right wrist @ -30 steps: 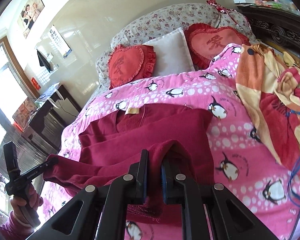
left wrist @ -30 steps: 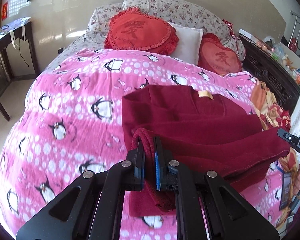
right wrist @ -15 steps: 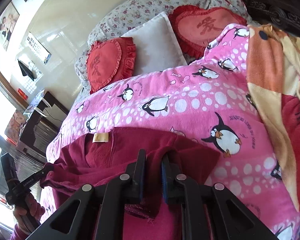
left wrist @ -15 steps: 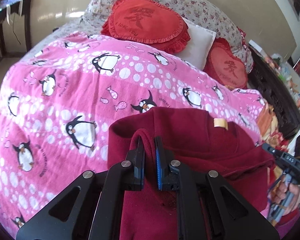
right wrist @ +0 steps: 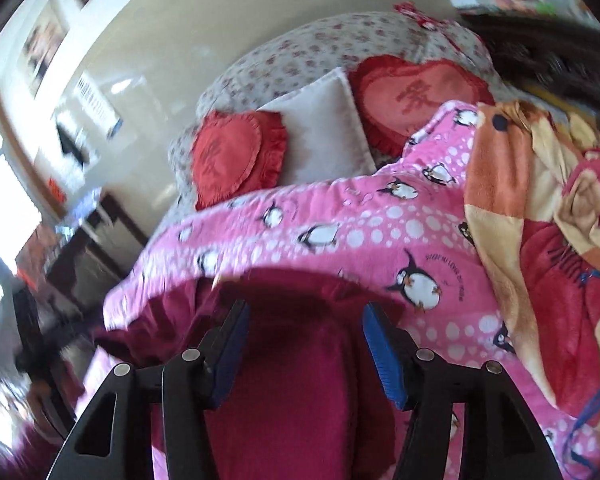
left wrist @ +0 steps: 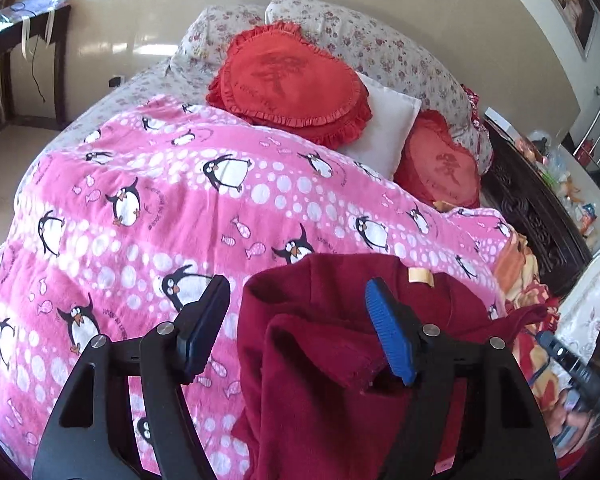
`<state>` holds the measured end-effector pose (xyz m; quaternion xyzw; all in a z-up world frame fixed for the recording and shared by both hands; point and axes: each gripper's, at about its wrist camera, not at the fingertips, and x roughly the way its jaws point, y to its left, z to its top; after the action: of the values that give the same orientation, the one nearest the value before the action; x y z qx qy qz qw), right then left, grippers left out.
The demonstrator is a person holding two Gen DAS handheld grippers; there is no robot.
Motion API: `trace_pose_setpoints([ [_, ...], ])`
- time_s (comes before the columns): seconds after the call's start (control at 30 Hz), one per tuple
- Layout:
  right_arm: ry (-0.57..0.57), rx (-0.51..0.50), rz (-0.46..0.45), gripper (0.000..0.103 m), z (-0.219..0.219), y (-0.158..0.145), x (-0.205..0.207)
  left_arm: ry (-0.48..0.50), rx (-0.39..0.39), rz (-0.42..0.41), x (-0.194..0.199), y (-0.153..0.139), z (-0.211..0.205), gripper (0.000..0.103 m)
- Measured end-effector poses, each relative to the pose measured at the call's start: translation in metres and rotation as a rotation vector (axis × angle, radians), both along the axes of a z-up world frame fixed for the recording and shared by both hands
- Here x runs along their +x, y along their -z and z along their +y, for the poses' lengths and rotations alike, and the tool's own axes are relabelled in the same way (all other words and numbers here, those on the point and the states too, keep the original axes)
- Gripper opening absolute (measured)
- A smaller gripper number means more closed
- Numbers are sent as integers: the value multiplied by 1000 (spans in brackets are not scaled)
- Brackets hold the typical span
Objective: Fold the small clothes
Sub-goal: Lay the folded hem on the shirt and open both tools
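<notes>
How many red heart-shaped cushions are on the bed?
2. One red heart cushion lies at the head of the bed, left of the white pillow; the second cushion lies right of that pillow. Others may be hidden behind them.

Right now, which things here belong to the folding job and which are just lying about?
For the job: dark red garment, left claw, right claw, both open.

Lying about: penguin quilt, heart cushions, white pillow, orange blanket.
</notes>
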<state>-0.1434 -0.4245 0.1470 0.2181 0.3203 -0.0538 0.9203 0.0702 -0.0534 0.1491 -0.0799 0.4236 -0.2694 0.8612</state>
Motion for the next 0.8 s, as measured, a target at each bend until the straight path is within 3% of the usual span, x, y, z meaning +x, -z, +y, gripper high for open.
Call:
trace_pose_setpoints([
  [0.13, -109, 21, 36, 57, 26, 21, 0, 3, 17, -20, -18, 3, 7, 71],
  [0.27, -190, -115, 126, 57, 56, 41, 32, 34, -26, 24, -40, 19, 13, 71],
  [0.37, -223, -134, 137, 57, 66, 48, 57, 79, -31, 76, -52, 35, 6, 71],
  [0.47, -180, -132, 120, 57, 61, 49, 85, 103, 40, 42, -57, 38, -10, 71],
  [0.6, -48, -122, 91, 57, 36, 52, 112, 89, 18, 46, -46, 35, -19, 71],
  [0.67, -15, -115, 141, 57, 28, 57, 127, 79, 34, 40, -38, 35, -26, 71],
  [0.7, -10, -90, 165, 57, 24, 61, 131, 74, 46, 31, -35, 34, -29, 71],
  [0.8, 0, -73, 125, 57, 21, 51, 118, 63, 76, 7, -22, 35, -39, 71],
])
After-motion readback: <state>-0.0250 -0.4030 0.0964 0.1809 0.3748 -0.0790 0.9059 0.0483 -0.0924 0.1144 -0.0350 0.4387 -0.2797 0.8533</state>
